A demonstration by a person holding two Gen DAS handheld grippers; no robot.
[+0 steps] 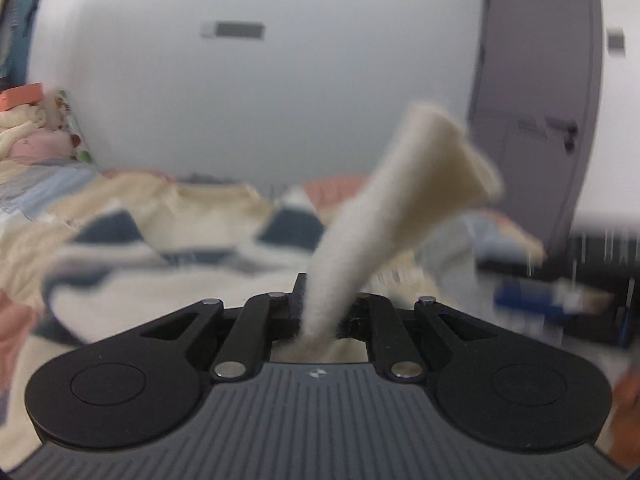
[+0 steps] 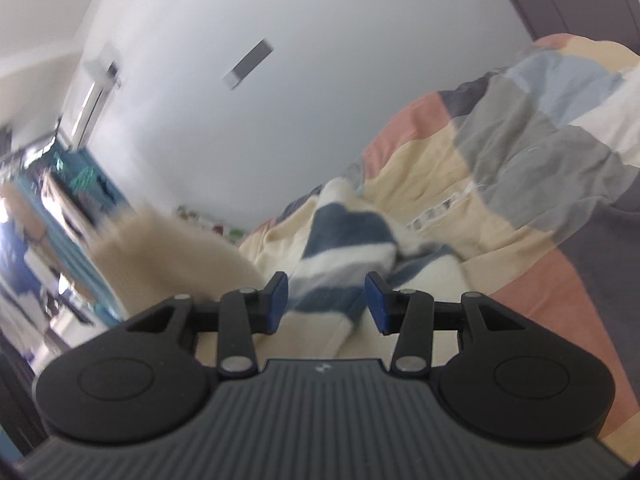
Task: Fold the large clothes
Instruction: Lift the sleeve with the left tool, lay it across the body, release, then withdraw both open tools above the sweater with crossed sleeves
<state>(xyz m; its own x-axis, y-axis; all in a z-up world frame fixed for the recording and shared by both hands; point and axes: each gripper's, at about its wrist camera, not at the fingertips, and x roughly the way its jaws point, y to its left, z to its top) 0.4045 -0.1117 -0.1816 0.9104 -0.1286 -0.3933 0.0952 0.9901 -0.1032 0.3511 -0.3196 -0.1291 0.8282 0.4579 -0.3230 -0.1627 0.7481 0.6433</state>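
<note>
My left gripper [image 1: 325, 312] is shut on a cream fuzzy piece of the garment [image 1: 404, 196], which sticks up and to the right from the jaws with its end flared. The rest of the garment [image 1: 192, 236], cream with navy and white stripes, lies rumpled on the bed beyond. In the right wrist view the striped garment [image 2: 344, 240] lies just past my right gripper [image 2: 326, 300], whose blue pads [image 2: 279, 300] stand apart with nothing pressed between them. A blurred cream part of the garment [image 2: 172, 256] hangs at the left of that view.
The bed carries a patchwork quilt [image 2: 520, 152] of grey, pink, cream and blue. Pillows and soft things [image 1: 36, 136] pile up at the far left. A grey door [image 1: 536, 92] stands at the right, with a dark shelf [image 1: 580, 280] below it. A white wall lies behind.
</note>
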